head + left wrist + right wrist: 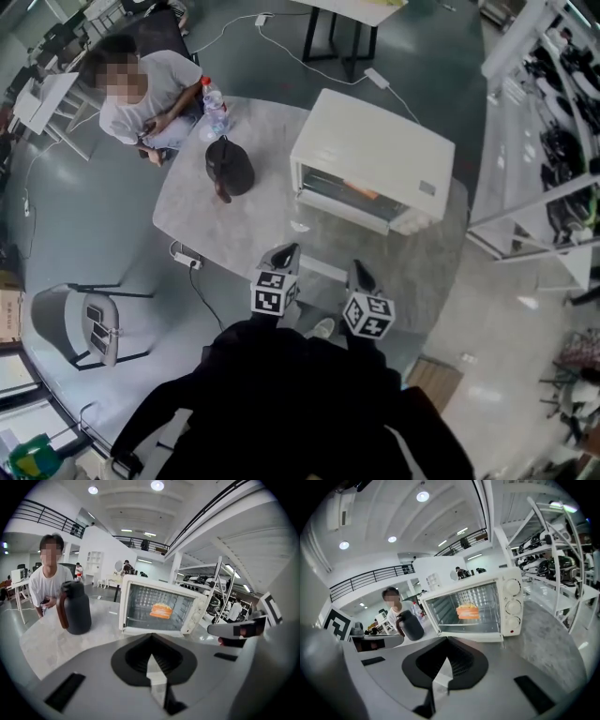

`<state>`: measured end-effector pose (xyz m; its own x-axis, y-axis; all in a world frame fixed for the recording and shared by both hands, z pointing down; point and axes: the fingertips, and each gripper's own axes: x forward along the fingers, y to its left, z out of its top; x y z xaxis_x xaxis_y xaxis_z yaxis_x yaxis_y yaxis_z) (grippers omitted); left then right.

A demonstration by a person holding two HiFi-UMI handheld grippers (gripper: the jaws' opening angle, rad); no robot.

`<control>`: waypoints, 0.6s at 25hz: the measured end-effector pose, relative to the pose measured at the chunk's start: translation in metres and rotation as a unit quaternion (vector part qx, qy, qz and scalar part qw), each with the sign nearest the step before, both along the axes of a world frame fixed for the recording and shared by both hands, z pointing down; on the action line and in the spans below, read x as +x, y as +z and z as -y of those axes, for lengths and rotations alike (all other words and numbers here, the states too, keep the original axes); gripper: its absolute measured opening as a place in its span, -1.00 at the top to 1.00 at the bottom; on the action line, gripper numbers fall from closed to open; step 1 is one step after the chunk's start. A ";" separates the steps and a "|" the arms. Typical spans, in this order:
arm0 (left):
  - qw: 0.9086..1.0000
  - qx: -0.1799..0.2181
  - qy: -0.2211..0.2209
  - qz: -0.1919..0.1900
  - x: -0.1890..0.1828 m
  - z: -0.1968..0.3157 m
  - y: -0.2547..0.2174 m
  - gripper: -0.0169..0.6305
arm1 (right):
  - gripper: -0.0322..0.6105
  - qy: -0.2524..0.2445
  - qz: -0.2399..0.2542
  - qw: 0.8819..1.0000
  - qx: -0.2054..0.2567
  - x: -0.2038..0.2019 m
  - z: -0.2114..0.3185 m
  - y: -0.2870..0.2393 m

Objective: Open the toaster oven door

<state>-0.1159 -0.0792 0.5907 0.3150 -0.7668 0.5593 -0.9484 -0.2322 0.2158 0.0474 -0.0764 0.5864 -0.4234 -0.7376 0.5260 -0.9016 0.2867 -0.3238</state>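
Note:
A white toaster oven (375, 155) stands on the round grey table (234, 234), its glass door (159, 609) closed, with an orange item (467, 611) on the rack inside. Both grippers hover side by side over the table's near edge, short of the oven's front and touching nothing. My left gripper (286, 251) is shut and empty, as its own view (151, 656) shows. My right gripper (361, 274) is likewise shut and empty (443, 673). The oven's knobs (513, 606) sit right of the door.
A black jug (230, 167) and a water bottle (214, 103) stand on the table's far left, beside a seated person (141, 89). Metal shelving (553, 141) runs along the right. A chair (84, 323) stands at the near left.

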 end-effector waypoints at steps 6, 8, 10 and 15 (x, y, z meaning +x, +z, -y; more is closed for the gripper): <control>0.998 0.065 -0.006 -0.011 -0.002 0.016 -0.064 0.94 | 0.89 -0.014 0.011 0.997 0.069 -0.006 0.021 -0.069; 0.996 0.085 -0.005 -0.014 -0.001 0.019 -0.084 0.94 | 0.89 -0.014 0.020 0.996 0.088 -0.007 0.026 -0.088; 0.994 0.105 -0.001 -0.013 0.000 0.020 -0.101 0.94 | 0.89 -0.015 0.028 0.994 0.107 -0.007 0.030 -0.104; 0.990 0.141 0.007 -0.014 0.004 0.017 -0.130 0.94 | 0.89 -0.014 0.028 0.990 0.136 -0.005 0.031 -0.125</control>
<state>-0.1120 -0.0965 0.4607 0.3399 -0.8864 0.3144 -0.9389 -0.3006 0.1675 0.0422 -0.1071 0.4612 -0.4687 -0.8361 0.2851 -0.8749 0.3947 -0.2808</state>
